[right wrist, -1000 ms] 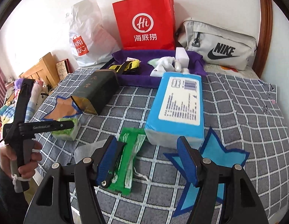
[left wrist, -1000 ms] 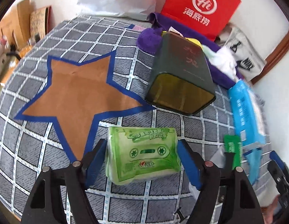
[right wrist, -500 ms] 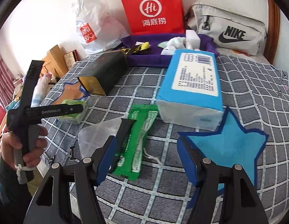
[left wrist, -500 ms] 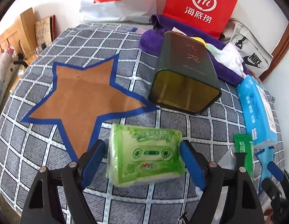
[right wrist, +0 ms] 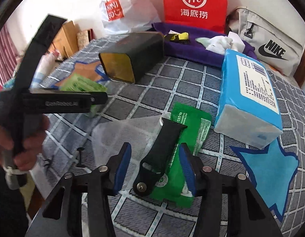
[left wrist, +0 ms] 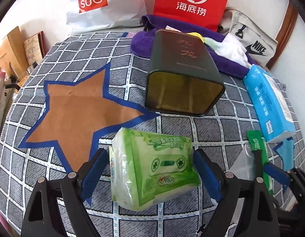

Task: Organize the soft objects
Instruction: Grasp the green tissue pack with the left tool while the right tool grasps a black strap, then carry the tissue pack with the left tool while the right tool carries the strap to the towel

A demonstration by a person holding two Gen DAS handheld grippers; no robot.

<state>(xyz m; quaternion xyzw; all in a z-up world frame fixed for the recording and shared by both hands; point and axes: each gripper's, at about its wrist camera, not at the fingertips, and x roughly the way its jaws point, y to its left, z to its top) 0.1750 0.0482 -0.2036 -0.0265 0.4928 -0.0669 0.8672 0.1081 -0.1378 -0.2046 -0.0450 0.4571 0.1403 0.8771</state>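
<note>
On grey checked bedspread [left wrist: 201, 126], both claws spread: left claw [left wrist: 150, 167] around green tissue pack [left wrist: 152, 169].

Left wrist cam: low over the bed's near edge, close, looking forward along its tongs [left wrist: 150, 169] toward the far edge and wall. Right wrist cam: same low, close pose further along the near edge, facing the far edge past its tongs [right wrist: 153, 167]. Shared: dark tin [left wrist: 184, 75] [right wrist: 132, 56], blue tissue pack [left wrist: 270, 102] [right wrist: 249, 96], red bag [left wrist: 192, 2] [right wrist: 194, 4], checked bedcover [left wrist: 77, 49] [right wrist: 184, 83].
</note>
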